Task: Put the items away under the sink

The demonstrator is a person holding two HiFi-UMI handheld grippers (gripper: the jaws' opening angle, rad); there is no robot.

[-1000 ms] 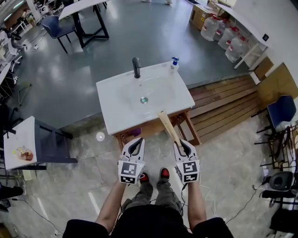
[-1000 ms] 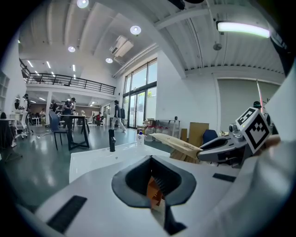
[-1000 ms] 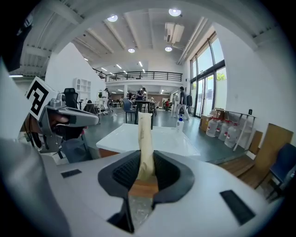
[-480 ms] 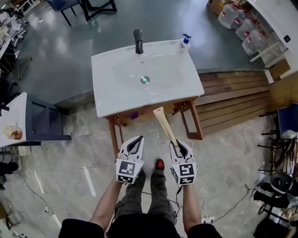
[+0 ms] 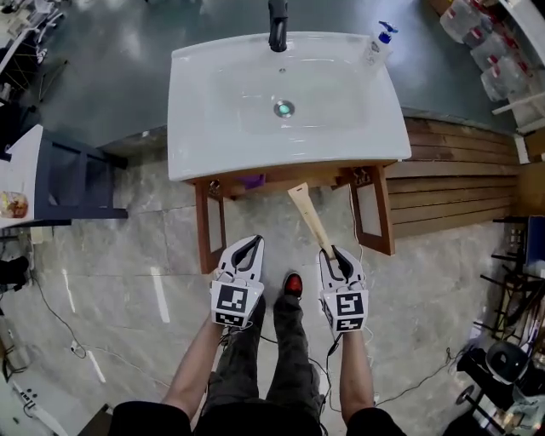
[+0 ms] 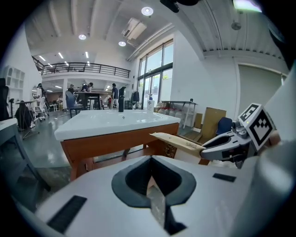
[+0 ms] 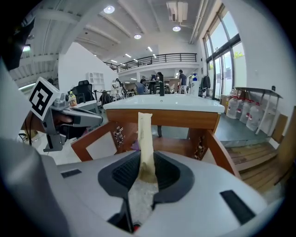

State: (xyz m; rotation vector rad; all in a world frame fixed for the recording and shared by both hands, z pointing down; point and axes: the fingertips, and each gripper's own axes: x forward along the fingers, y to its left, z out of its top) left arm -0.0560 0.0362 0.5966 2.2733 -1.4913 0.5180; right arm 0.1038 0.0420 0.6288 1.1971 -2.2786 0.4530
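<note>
A white sink (image 5: 196, 128) with a dark tap (image 5: 278, 25) sits on a wooden stand (image 5: 209, 226) that is open underneath. My right gripper (image 5: 334, 252) is shut on the near end of a long flat tan packet (image 5: 310, 220), whose far end points at the stand's front rail. In the right gripper view the packet (image 7: 145, 139) rises from between the jaws toward the stand (image 7: 185, 118). My left gripper (image 5: 244, 248) hangs beside it, shut with nothing in it. The left gripper view shows the packet (image 6: 178, 141) off to the right.
A soap bottle (image 5: 379, 43) stands on the sink's back right corner. Something purple (image 5: 252, 180) lies under the basin. A dark blue chair (image 5: 77, 183) is at the left, wooden decking (image 5: 451, 187) at the right, water jugs (image 5: 494, 51) beyond. The person's red shoe (image 5: 291, 283) is between the grippers.
The sink now looks larger and closer, and the open space under it shows. Both grippers have sunk. The right gripper's hold on the packet is the same.
</note>
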